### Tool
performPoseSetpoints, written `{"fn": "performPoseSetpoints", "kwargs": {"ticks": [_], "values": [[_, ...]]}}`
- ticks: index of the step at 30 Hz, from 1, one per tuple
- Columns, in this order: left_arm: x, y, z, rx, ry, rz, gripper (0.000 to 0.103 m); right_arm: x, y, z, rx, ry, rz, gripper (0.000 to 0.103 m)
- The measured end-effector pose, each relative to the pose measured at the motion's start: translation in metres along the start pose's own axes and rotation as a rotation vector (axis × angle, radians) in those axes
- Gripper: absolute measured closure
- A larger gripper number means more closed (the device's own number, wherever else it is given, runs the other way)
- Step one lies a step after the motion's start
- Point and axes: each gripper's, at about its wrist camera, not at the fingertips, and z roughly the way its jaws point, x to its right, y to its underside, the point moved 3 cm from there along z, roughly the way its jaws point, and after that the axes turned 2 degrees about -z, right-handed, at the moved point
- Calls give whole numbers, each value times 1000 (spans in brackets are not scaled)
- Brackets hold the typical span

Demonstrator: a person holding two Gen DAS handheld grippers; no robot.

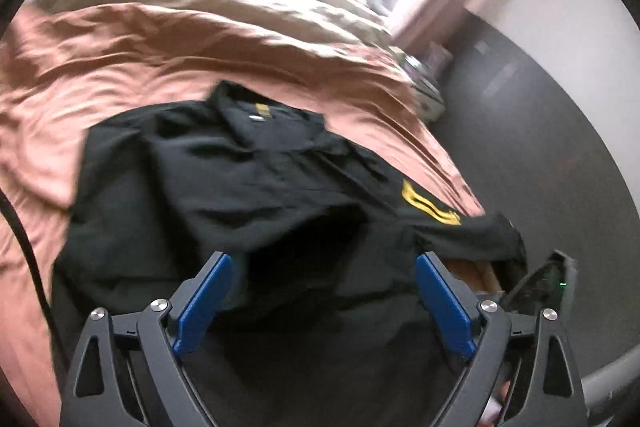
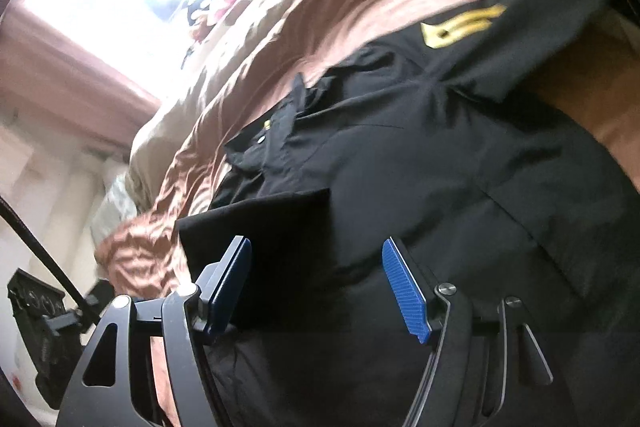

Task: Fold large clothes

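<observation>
Judging by how the black shirt (image 1: 248, 187) lies on the bed (image 1: 120, 67), the folding is under way but far from finished. It rests face up across the rust-coloured bedspread, collar (image 1: 256, 111) towards the far end, with its lower part running towards the near edge of the bed under both tools. One sleeve, the one with the yellow emblem (image 1: 430, 205), stretches out to the side and hangs past the bed's edge, so it has not been turned in. On the other side, the right wrist view shows a flat black panel (image 2: 272, 223) with a straight edge and a sharp corner lying over the body of the shirt; that looks like a part already folded inward, though the blur keeps me from saying whether it is the other sleeve or a side of the shirt.

The left tongs (image 1: 324, 291) stand wide apart above the dark cloth, nothing gripped between the blue pads. The right tongs (image 2: 316, 287) are parted too, with the folded panel lying between them; the pads do not look to be pressing on it.

What remains, as I read it: bringing in the emblem sleeve and its side, then folding the length of the shirt up towards the collar, and smoothing the rumpled cloth.
</observation>
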Motion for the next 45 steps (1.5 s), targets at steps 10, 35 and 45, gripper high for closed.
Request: {"fn": "performPoseSetpoints", "kwargs": {"ticks": [10,35,45], "values": [[-98,33,-38,94,-264,-164,20,-53,12,23,-19,28,-259,36],[-209,67,9,-58,-485,-206,73,-90,58,141,-222,321,-608,67],[-210,65,6,-45,-504,-206,75,-4,-20,64,38,396,-360,64]]}}
